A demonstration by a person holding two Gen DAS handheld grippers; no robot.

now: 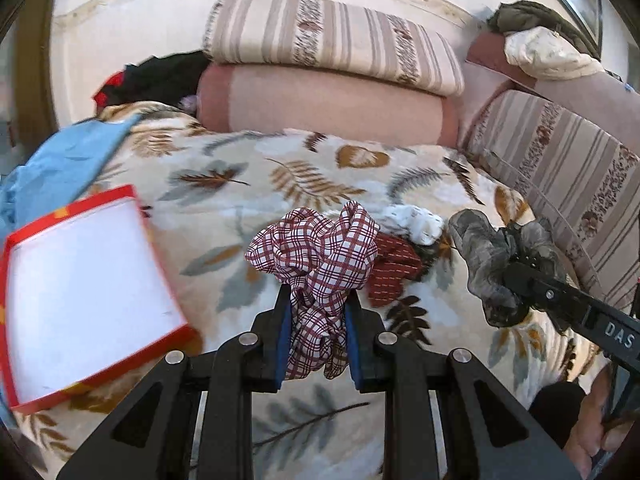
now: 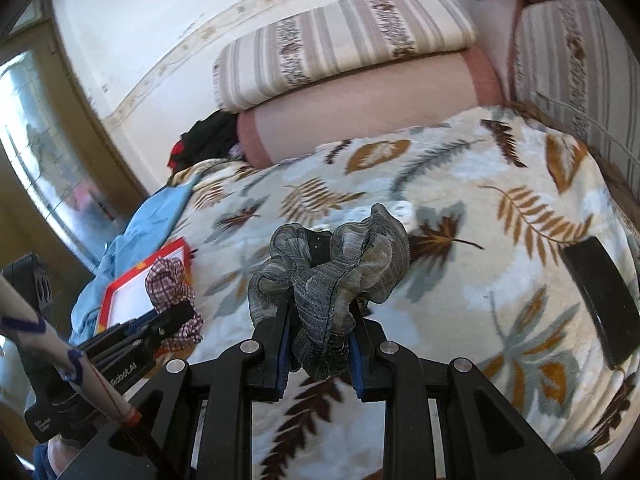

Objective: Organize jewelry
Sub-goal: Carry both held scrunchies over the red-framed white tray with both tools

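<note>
Mia: What did the left gripper (image 1: 316, 316) have?

Ben: Its jaws were nearly closed on a red-and-white checked cloth scrunchie (image 1: 316, 256). The blue pads pinched the bottom of it, and the rest puffed out above, up off the leaf-print blanket (image 1: 248, 172).

Mia: And the right gripper (image 2: 318, 324)?

Ben: It was almost closed too, squeezing a grey crinkly cloth scrunchie (image 2: 328, 264), also held up in the air.

Mia: Where should they have gone?

Ben: Most likely into the flat red box with the white inside (image 1: 80, 280). It lay open on the blanket, to the left of the checked scrunchie.

Mia: How could the person have done that well?

Ben: By keeping both squeezes tight and bringing one scrunchie at a time right over the white part. Two more scrunchies, a dark red one (image 1: 394, 272) and a white lacy one (image 1: 416, 222), lay on the blanket.
</note>
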